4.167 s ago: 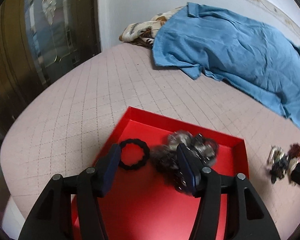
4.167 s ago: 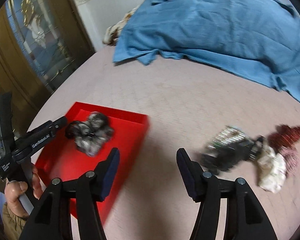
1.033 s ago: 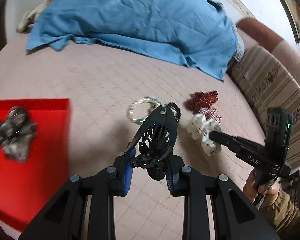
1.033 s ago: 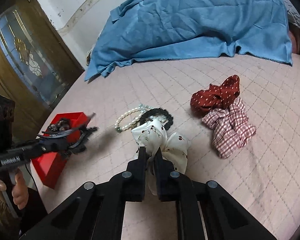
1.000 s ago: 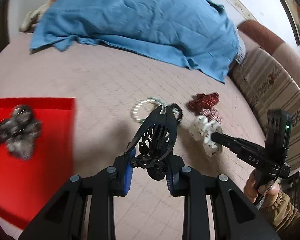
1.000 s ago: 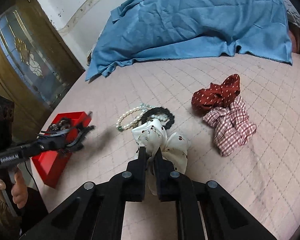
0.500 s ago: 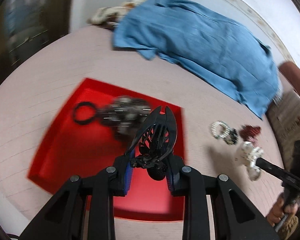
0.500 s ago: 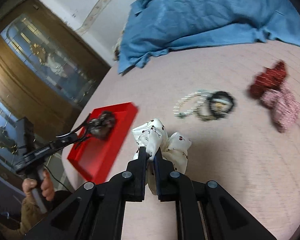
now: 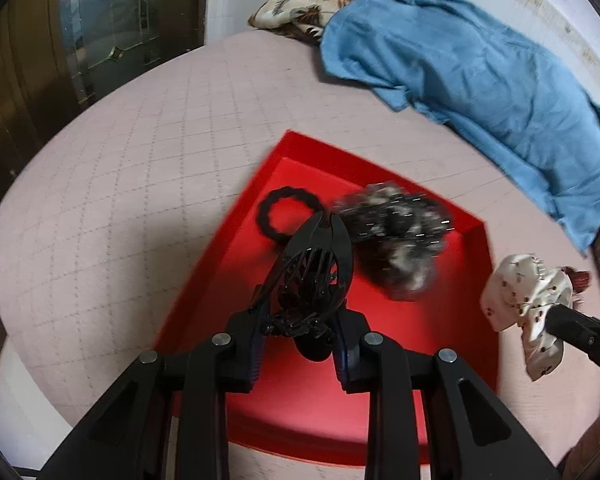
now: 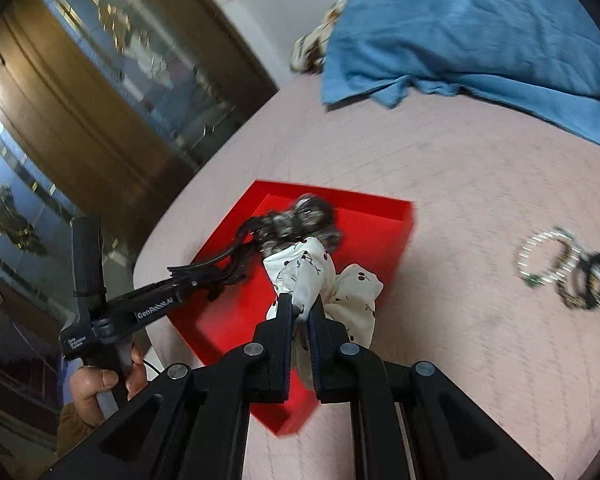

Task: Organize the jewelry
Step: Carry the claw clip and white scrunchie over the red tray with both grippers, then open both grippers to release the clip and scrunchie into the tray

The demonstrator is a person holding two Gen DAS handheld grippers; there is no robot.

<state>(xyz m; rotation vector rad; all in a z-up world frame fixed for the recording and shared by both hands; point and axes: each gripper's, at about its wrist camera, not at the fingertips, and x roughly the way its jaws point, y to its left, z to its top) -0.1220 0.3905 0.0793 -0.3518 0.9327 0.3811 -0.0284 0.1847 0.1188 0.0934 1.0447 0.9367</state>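
Right tongs [image 10: 300, 312] clamped on white cherry-print scrunchie [image 10: 324, 276], over red tray [image 10: 396, 236] on pink bed [image 10: 440, 184]. Left tongs [image 10: 220, 276] hold black claw clip [image 10: 236, 260] over tray. Bead bracelets [image 10: 564, 268] apart at right, blurred.

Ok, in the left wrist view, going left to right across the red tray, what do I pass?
Black wavy ring hair tie → black plastic claw clip held in the left gripper → blurred grey-black pile of scrunchies → white cherry-print fabric scrunchie, carried by the right gripper past the red tray edge.
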